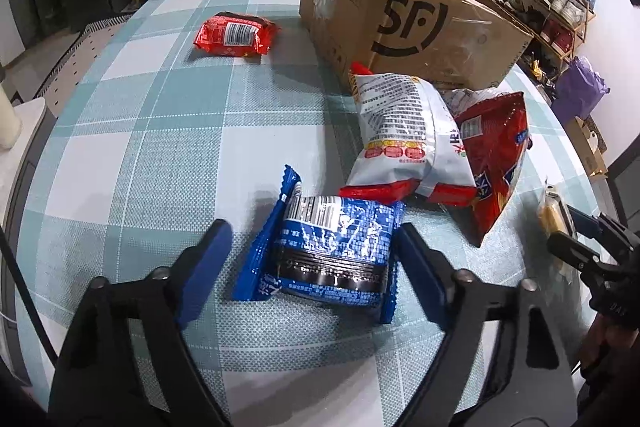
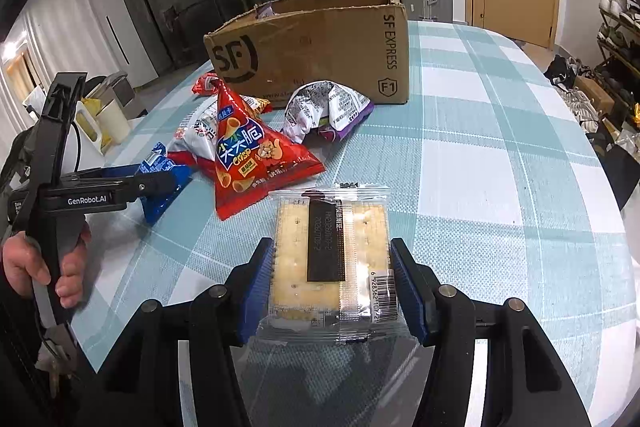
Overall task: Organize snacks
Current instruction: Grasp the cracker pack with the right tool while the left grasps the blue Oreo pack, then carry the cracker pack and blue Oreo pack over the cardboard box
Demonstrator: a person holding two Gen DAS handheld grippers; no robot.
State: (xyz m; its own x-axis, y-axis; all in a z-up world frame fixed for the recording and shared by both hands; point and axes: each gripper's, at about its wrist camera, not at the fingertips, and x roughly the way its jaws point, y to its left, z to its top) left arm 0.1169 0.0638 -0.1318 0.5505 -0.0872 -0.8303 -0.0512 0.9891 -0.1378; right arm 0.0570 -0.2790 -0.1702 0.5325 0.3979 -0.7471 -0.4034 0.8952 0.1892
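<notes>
Right wrist view: the right tongs (image 2: 331,281) are closing on the clear cracker packet (image 2: 330,263), blue pads pressing both long edges. Squeezing gently should be sparing the crackers before carrying them to the cardboard box (image 2: 316,51) at the back of the desk (image 2: 500,167). The left tongs (image 1: 314,259) are gaping wide around the blue biscuit pack (image 1: 332,253), one pad touching its wrapper, the other standing apart, not gripping yet. They should be centring before closing.
</notes>
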